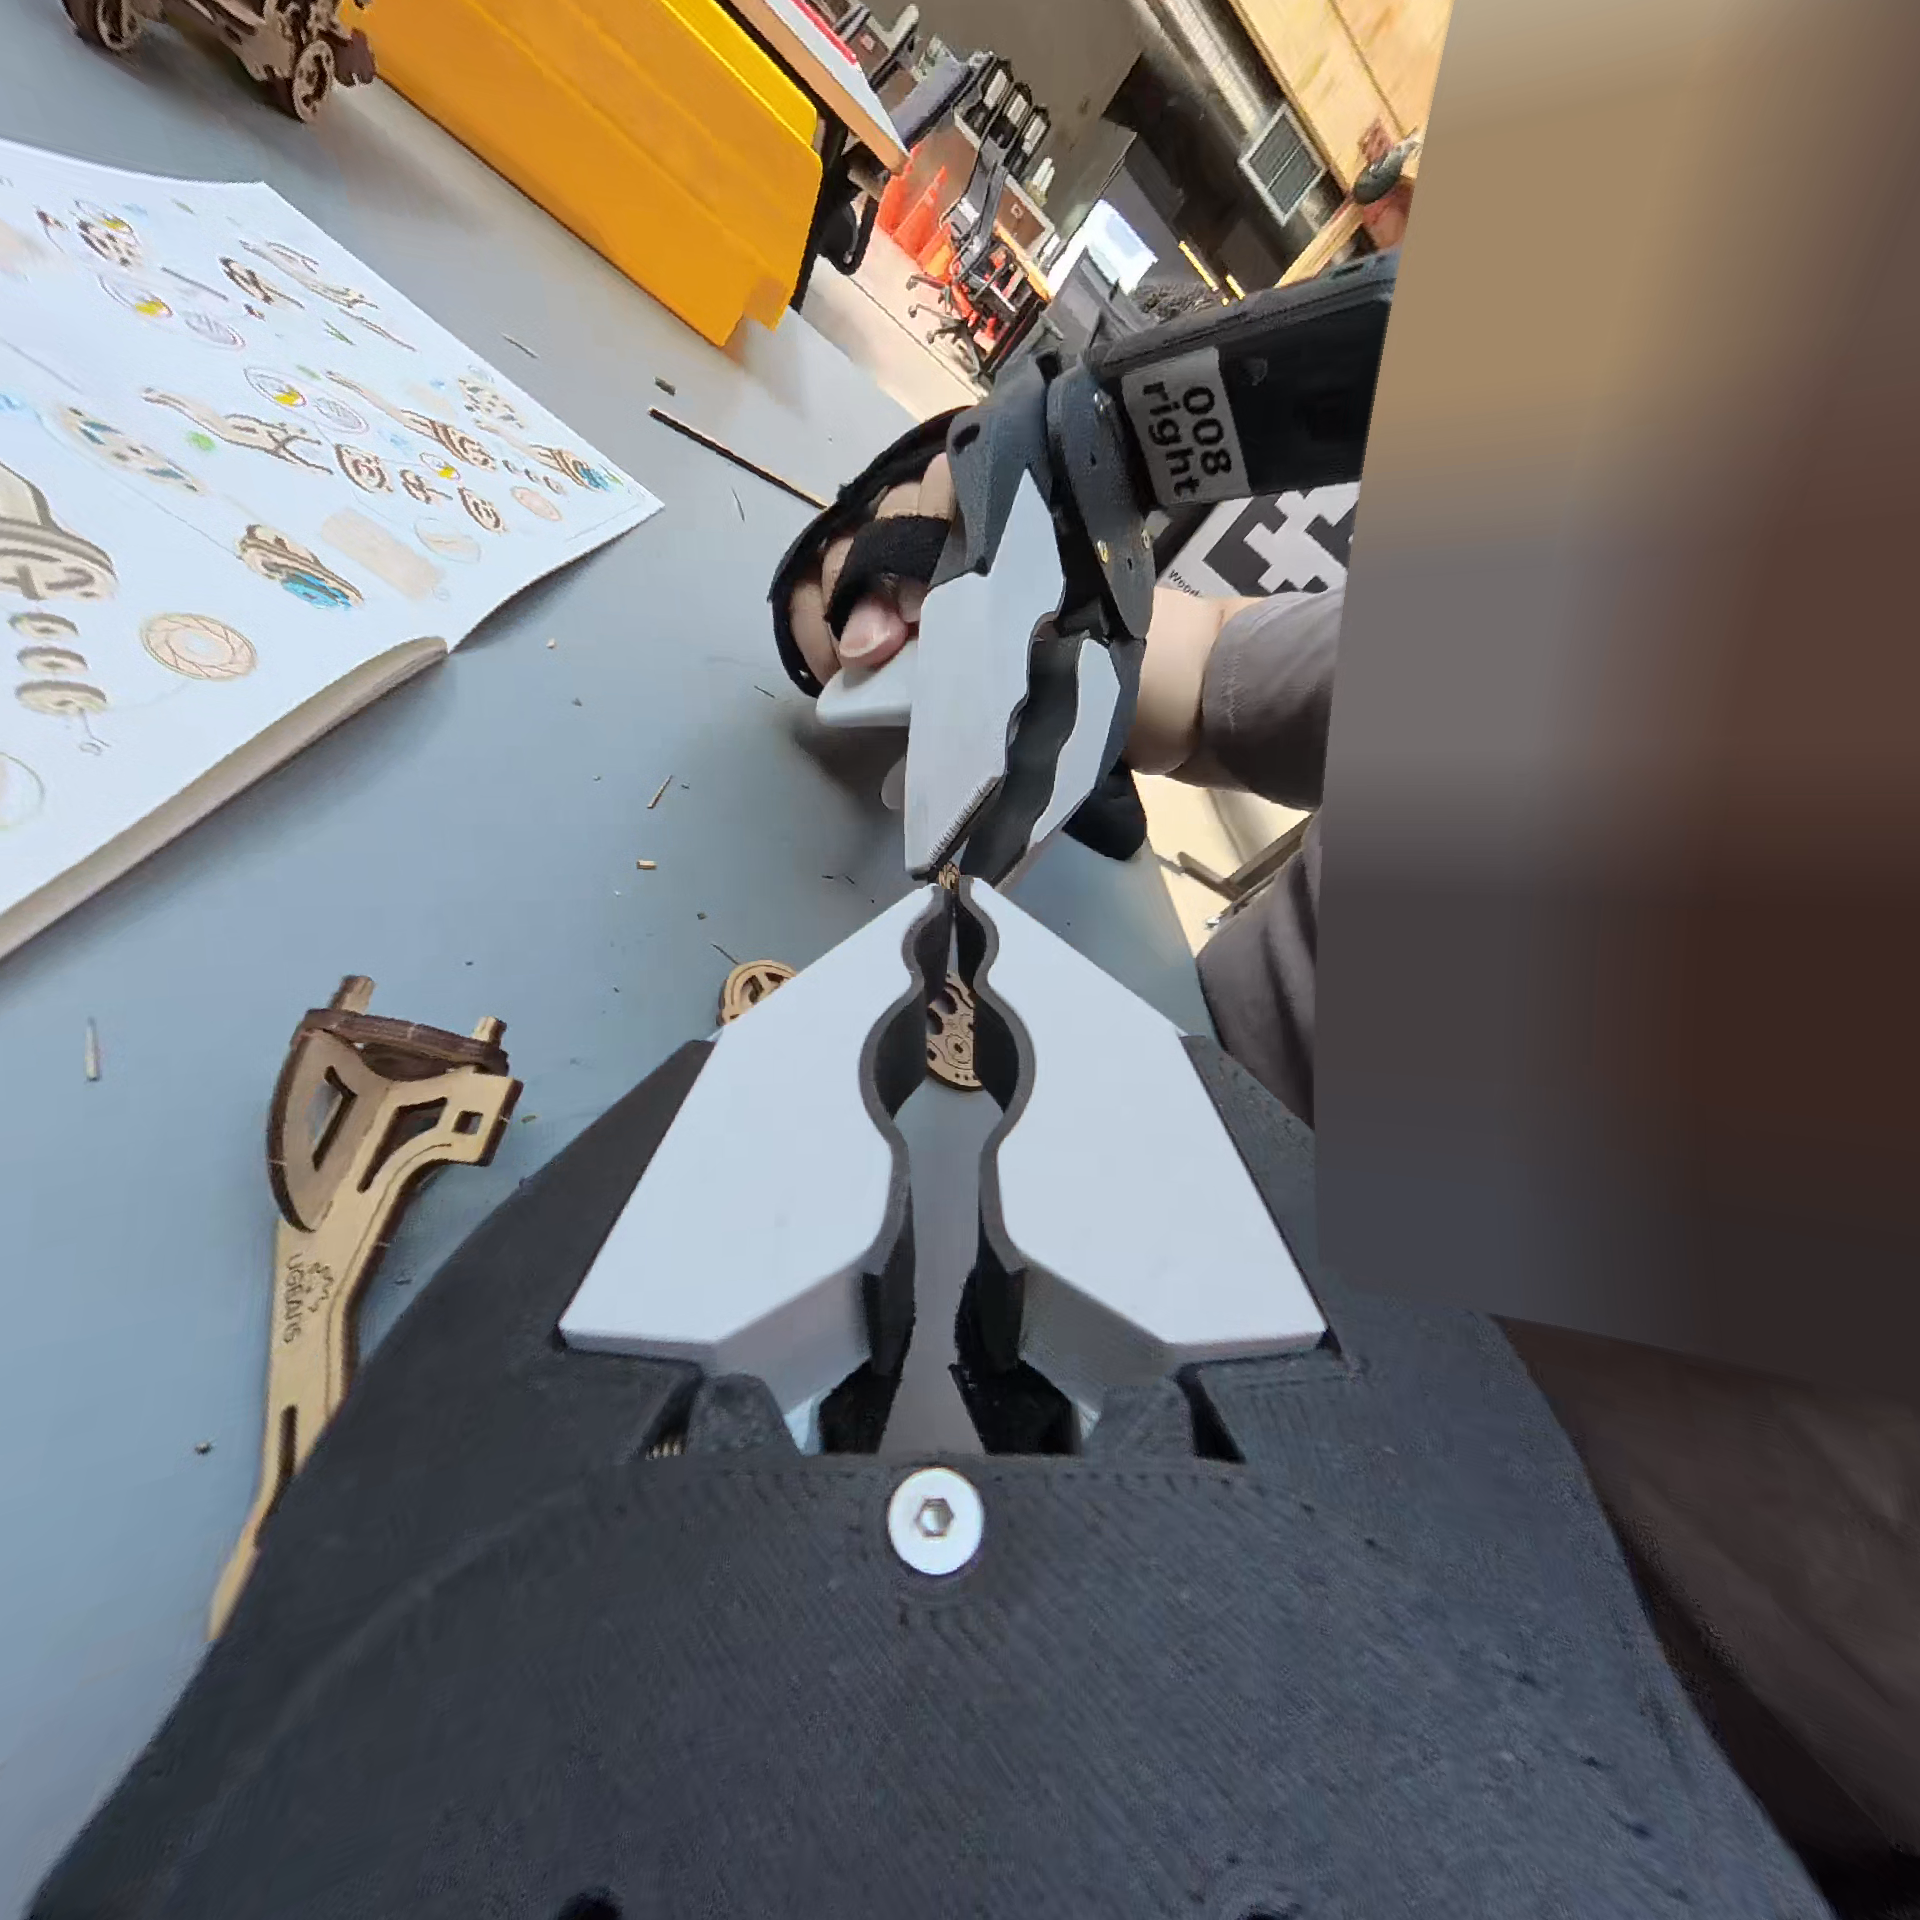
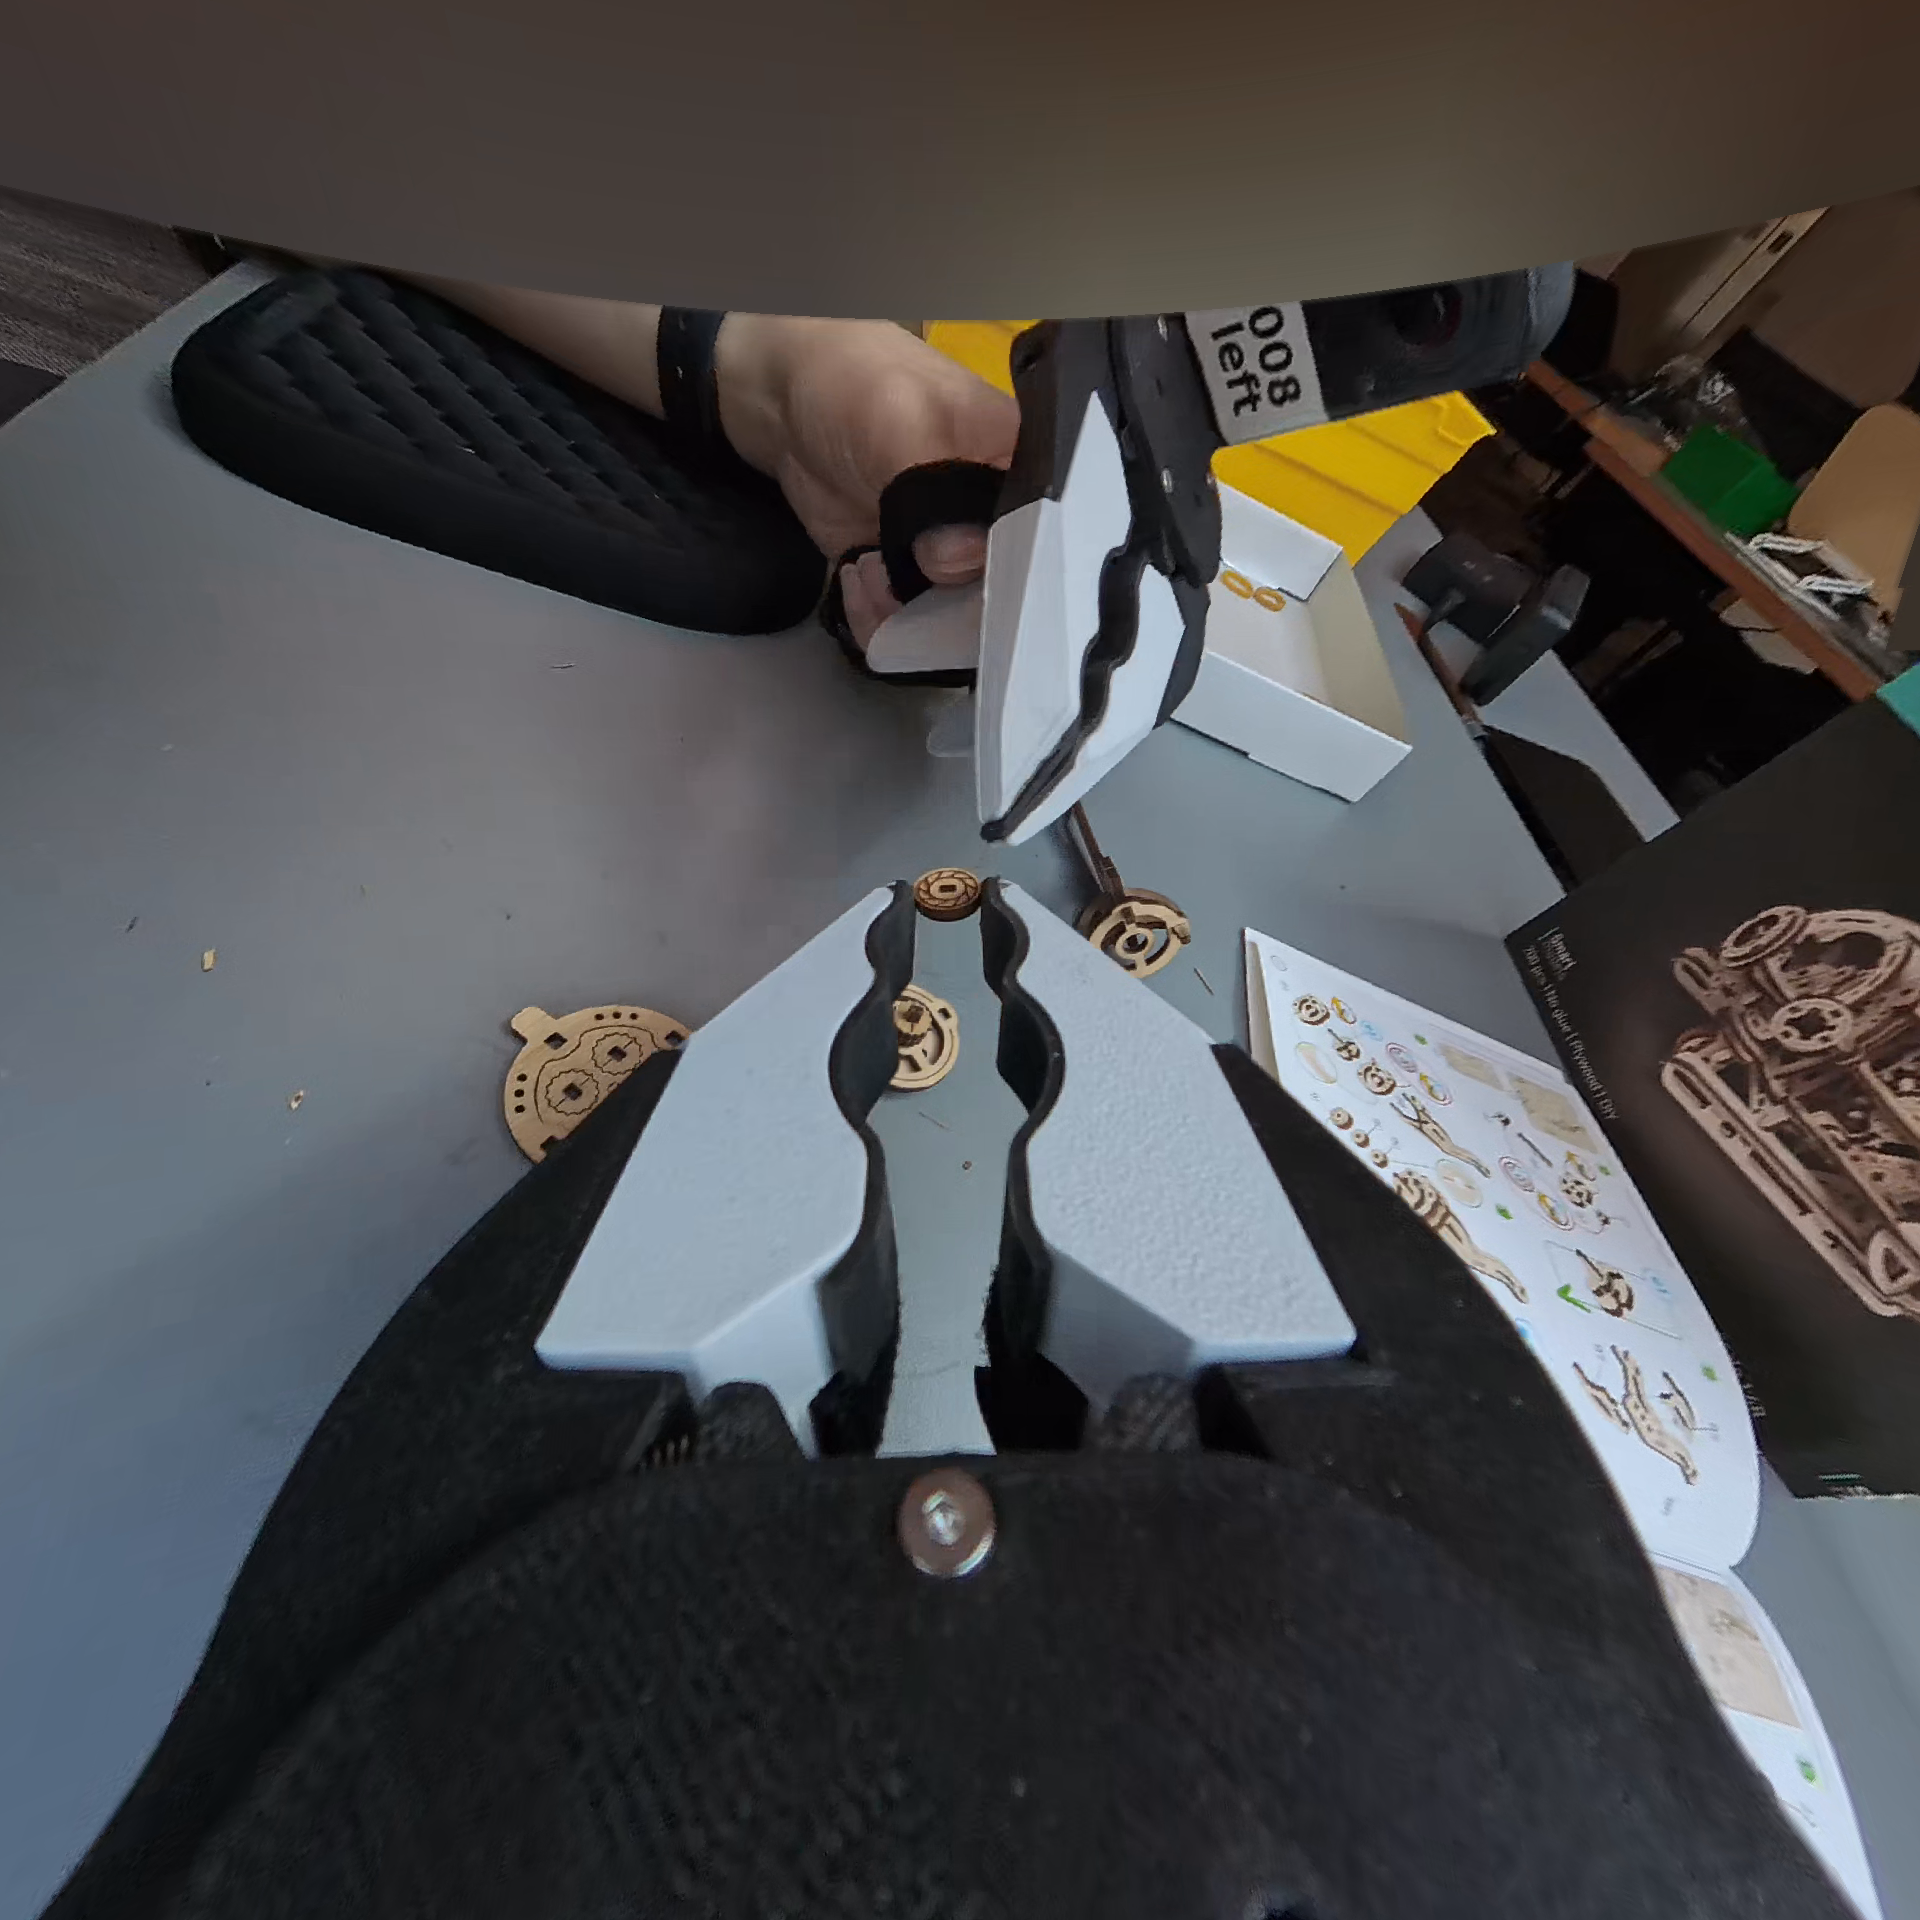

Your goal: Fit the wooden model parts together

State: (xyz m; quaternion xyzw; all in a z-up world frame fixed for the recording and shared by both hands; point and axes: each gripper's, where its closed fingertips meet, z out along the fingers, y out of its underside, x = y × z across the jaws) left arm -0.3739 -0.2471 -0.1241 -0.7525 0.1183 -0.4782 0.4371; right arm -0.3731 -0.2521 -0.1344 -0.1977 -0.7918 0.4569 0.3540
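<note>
Over the grey worktop [image 2: 416, 831], the right tongs [image 2: 945, 896] pinched a small wooden disc [image 2: 945, 894]; the left tongs [image 1: 951, 896] were squeezed together, apparently empty.

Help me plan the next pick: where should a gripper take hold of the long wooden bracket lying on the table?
By its narrow shank, from straight above, one finger on each long edge. The long wooden bracket lies flat on the table, and the shank is slim; its wide head carries an upright cross plate, likely awkward to span.
</note>
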